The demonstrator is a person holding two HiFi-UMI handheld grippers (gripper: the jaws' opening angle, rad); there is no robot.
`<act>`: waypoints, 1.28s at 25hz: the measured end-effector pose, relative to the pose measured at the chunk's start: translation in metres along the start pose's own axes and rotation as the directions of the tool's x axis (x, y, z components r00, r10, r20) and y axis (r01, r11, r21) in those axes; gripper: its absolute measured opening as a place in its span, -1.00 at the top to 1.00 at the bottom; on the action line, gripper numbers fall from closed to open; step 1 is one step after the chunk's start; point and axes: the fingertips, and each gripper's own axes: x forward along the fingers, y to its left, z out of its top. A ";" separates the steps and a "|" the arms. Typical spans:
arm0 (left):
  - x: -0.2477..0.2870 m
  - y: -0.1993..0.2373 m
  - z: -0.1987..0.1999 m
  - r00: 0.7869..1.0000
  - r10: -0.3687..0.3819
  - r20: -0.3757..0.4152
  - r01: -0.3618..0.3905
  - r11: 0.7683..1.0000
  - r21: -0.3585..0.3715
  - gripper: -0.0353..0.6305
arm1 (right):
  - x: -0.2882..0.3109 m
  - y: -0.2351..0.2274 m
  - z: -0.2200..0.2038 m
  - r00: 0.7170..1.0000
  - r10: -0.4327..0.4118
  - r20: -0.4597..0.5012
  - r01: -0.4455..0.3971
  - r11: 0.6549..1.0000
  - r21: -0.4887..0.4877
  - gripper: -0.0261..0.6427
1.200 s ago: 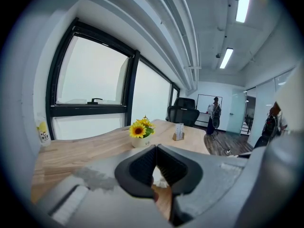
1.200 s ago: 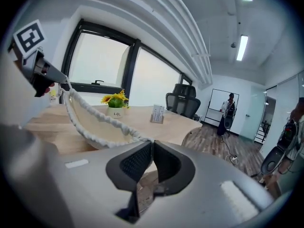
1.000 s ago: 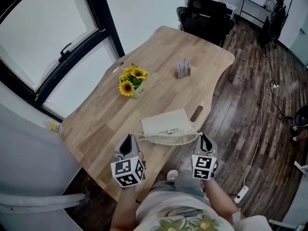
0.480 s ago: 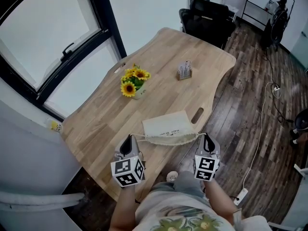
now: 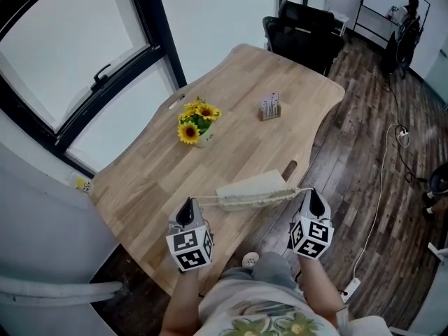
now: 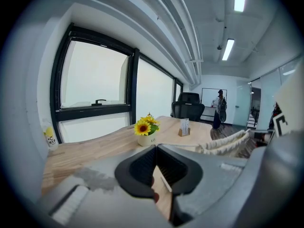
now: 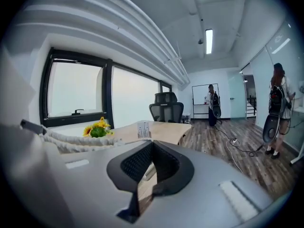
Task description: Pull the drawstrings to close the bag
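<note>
In the head view a cream cloth bag point(image 5: 252, 189) lies near the front edge of the wooden table point(image 5: 140, 180), its mouth bunched into a narrow ridge. A thin drawstring point(image 5: 204, 200) runs from the bag's left end into my left gripper point(image 5: 187, 207), which is shut on it. The other cord end leads right into my right gripper point(image 5: 309, 194), shut on it beyond the table edge. The string looks taut between the two. The gathered mouth shows at the right of the left gripper view point(image 6: 227, 143) and at the left of the right gripper view point(image 7: 71, 142).
A pot of sunflowers point(image 5: 196, 121) and a small card holder point(image 5: 269, 105) stand further back on the table. A slot point(image 5: 289, 169) is cut in the top beside the bag. A black office chair point(image 5: 308, 30) is at the far end; cables and a power strip point(image 5: 350, 283) lie on the floor.
My right gripper has moved right and upward, off the table edge. The bag's mouth has drawn together from a flat sheet into a narrow bunch. My left gripper has stayed put.
</note>
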 end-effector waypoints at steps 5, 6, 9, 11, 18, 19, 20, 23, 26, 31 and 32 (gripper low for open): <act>0.004 0.004 -0.002 0.998 0.059 -0.014 -0.058 0.998 0.031 0.87 | 0.003 -0.006 0.025 0.999 0.005 0.035 -0.009 0.994 0.108 0.91; 0.004 0.006 -0.001 0.998 0.067 -0.012 -0.067 0.997 0.031 0.87 | 0.003 -0.007 0.027 0.999 0.007 0.038 -0.011 0.992 0.124 0.91; 0.005 0.008 0.001 0.996 0.083 -0.005 -0.083 0.996 0.029 0.87 | 0.004 -0.011 0.032 0.999 0.003 0.044 -0.011 0.986 0.168 0.91; 0.005 0.010 0.003 0.996 0.094 -0.002 -0.094 0.995 0.022 0.87 | 0.005 -0.017 0.035 0.999 -0.004 0.042 -0.005 0.978 0.209 0.91; 0.007 0.017 0.009 0.992 0.129 0.010 -0.129 0.992 0.000 0.87 | 0.003 -0.029 0.043 0.998 -0.024 0.051 0.011 0.972 0.234 0.92; 0.008 0.017 0.011 0.991 0.129 0.014 -0.129 0.992 -0.003 0.87 | 0.003 -0.032 0.044 0.998 -0.028 0.051 0.015 0.970 0.241 0.91; 0.009 0.017 0.013 0.992 0.129 0.018 -0.129 0.992 -0.005 0.87 | 0.003 -0.034 0.044 0.998 -0.033 0.052 0.019 0.969 0.247 0.92; 0.011 0.013 0.018 0.992 0.122 0.029 -0.122 0.992 -0.009 0.87 | 0.002 -0.042 0.049 0.997 -0.046 0.059 0.029 0.965 0.261 0.92; 0.014 0.011 0.022 0.992 0.115 0.043 -0.115 0.993 -0.019 0.87 | 0.000 -0.051 0.052 0.996 -0.064 0.064 0.044 0.959 0.281 0.92; 0.016 0.009 0.030 0.992 0.105 0.063 -0.103 0.994 -0.043 0.87 | 0.001 -0.063 0.055 0.994 -0.091 0.063 0.067 0.948 0.312 0.92; 0.017 0.009 0.031 0.992 0.105 0.064 -0.102 0.994 -0.047 0.87 | 0.001 -0.066 0.056 0.993 -0.096 0.064 0.071 0.947 0.313 0.91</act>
